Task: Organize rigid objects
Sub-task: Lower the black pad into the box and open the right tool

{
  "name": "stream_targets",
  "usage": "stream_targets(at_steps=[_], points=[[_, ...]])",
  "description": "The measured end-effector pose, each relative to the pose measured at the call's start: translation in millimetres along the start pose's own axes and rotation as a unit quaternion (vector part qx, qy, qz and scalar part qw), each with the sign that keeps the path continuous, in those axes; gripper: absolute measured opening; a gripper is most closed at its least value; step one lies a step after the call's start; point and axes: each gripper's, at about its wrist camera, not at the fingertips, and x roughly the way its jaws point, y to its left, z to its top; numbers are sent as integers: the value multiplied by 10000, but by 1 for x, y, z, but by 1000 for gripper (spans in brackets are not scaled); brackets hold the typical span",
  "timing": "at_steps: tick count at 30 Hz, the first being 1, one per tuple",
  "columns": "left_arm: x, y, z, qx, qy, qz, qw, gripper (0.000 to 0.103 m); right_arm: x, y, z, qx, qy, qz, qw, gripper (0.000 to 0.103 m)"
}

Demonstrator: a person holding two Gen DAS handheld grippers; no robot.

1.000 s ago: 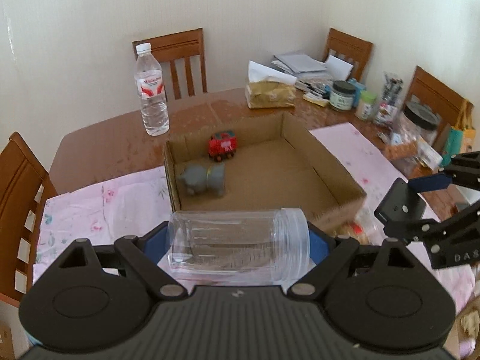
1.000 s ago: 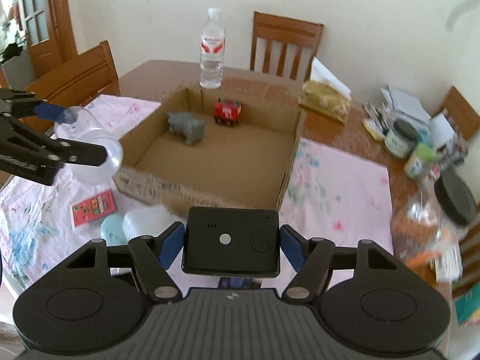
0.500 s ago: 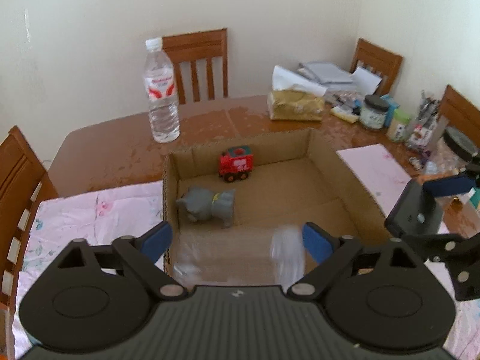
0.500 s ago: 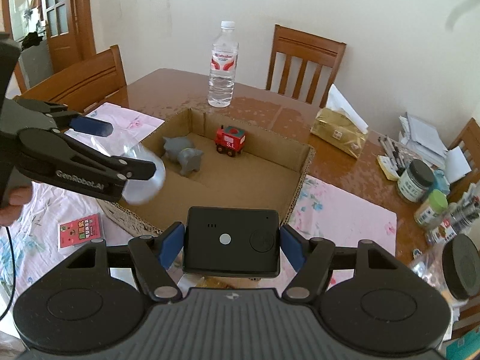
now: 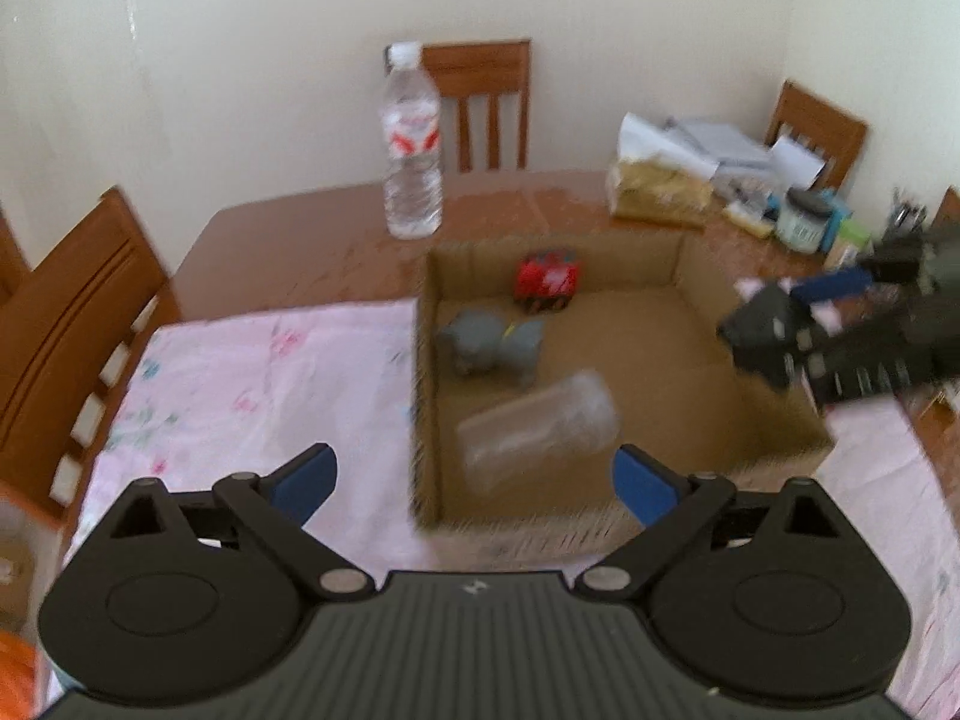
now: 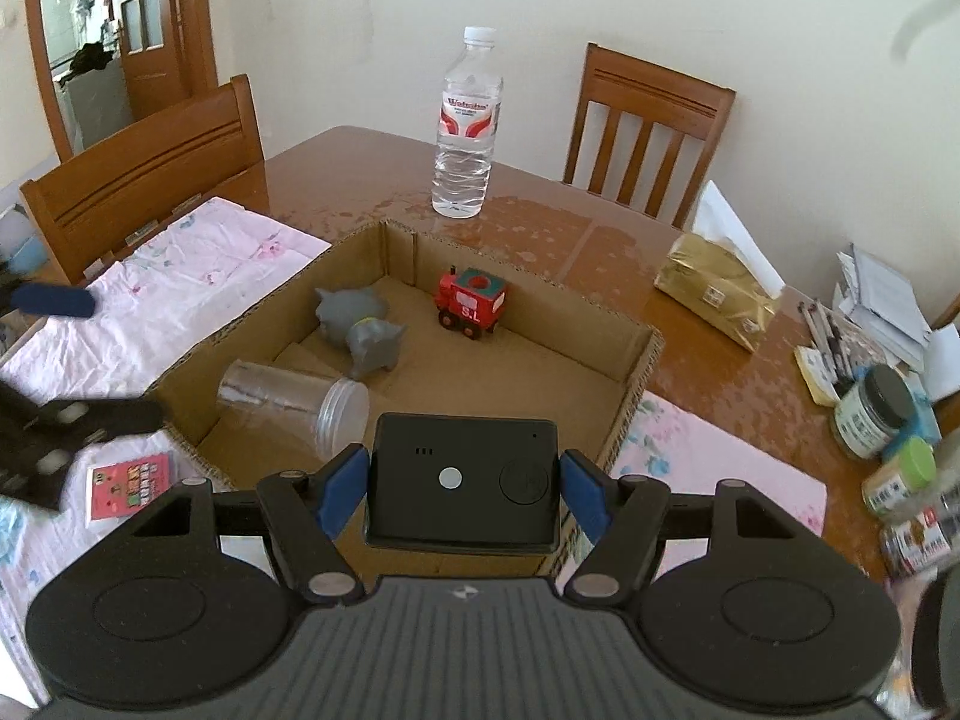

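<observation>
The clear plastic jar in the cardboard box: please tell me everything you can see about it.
The clear plastic jar looks empty and has no lid; its threaded mouth faces the right wrist camera. It lies on its side on the floor of the cardboard box, in the near left corner, close to the grey elephant toy. No gripper touches it: the left gripper is open and empty above the box edge.

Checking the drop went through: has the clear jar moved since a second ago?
Yes. The clear jar left the left gripper and now lies inside the cardboard box.
</observation>
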Motion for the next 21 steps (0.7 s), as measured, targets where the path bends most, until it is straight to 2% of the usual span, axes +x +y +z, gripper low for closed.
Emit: stream_targets(at_steps=[9, 15, 17, 18, 21], points=[[-13, 20, -36, -368, 351, 464, 9976, 98, 51, -19, 21, 101, 240, -29, 9997, 74], [-17, 26, -52, -583, 496, 643, 9950, 98, 78, -29, 31, 215, 312, -146, 9992, 75], [-20, 26, -55, -641, 508, 669, 9944, 98, 81, -31, 34, 263, 226, -158, 9993, 88], [-21, 27, -55, -658, 505, 679, 9942, 98, 79, -32, 36, 293, 144, -182, 9993, 100], [-24, 27, -57, -654, 476, 698, 9943, 98, 71, -31, 39, 318, -28, -256, 9992, 103]])
